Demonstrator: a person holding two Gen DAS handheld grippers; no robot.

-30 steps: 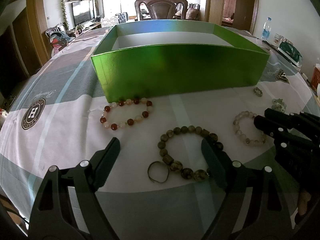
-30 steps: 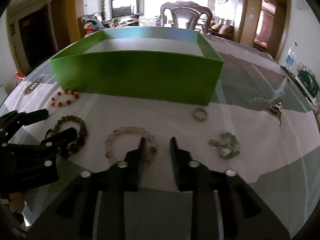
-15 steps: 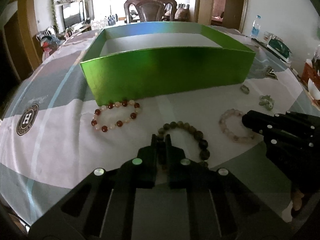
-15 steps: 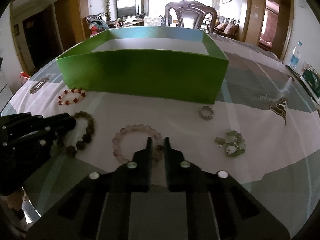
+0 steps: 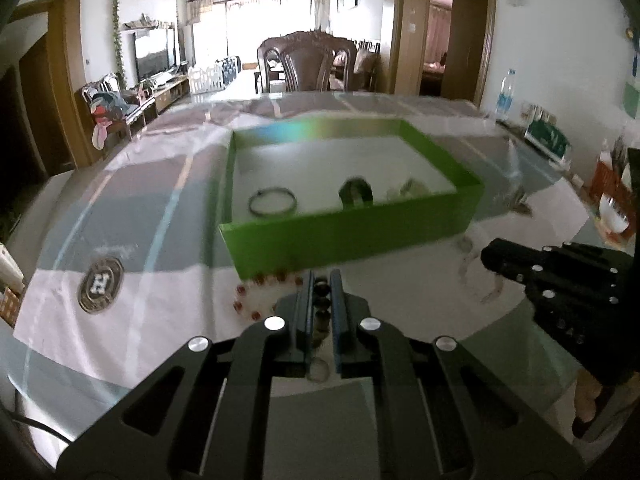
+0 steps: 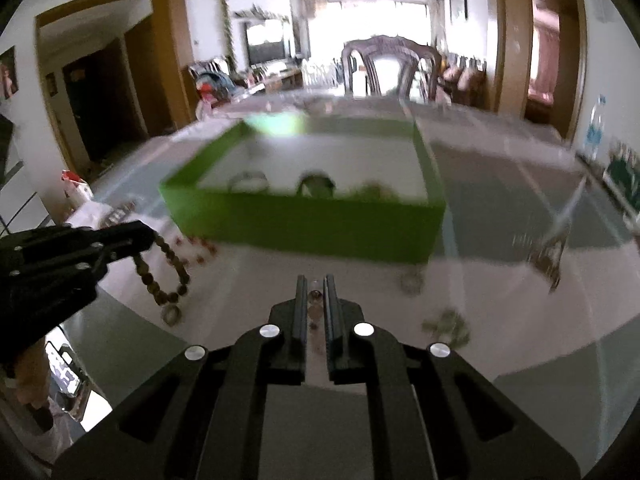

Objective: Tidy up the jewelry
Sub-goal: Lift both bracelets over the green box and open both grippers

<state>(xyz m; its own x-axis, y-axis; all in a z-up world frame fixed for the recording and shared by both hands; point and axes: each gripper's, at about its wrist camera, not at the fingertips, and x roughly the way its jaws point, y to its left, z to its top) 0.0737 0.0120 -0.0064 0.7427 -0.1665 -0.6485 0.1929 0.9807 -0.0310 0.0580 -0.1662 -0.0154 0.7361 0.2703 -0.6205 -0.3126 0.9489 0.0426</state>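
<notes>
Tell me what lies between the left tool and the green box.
In the left wrist view, a red-and-white beaded bracelet lies on the cloth between the left tool and the green box.

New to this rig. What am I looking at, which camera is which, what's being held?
No robot: a person carries a two-finger gripper in each hand, each with a fisheye camera looking along its fingers. One picture is the left gripper's view, the other the right gripper's. The left is shut on a dark bead bracelet, which hangs from it in the right view. The right is shut on a pale bead bracelet. Ahead on the tablecloth stands a green box with some jewelry already inside. A red bead bracelet and some small pieces lie in front of it.
</notes>
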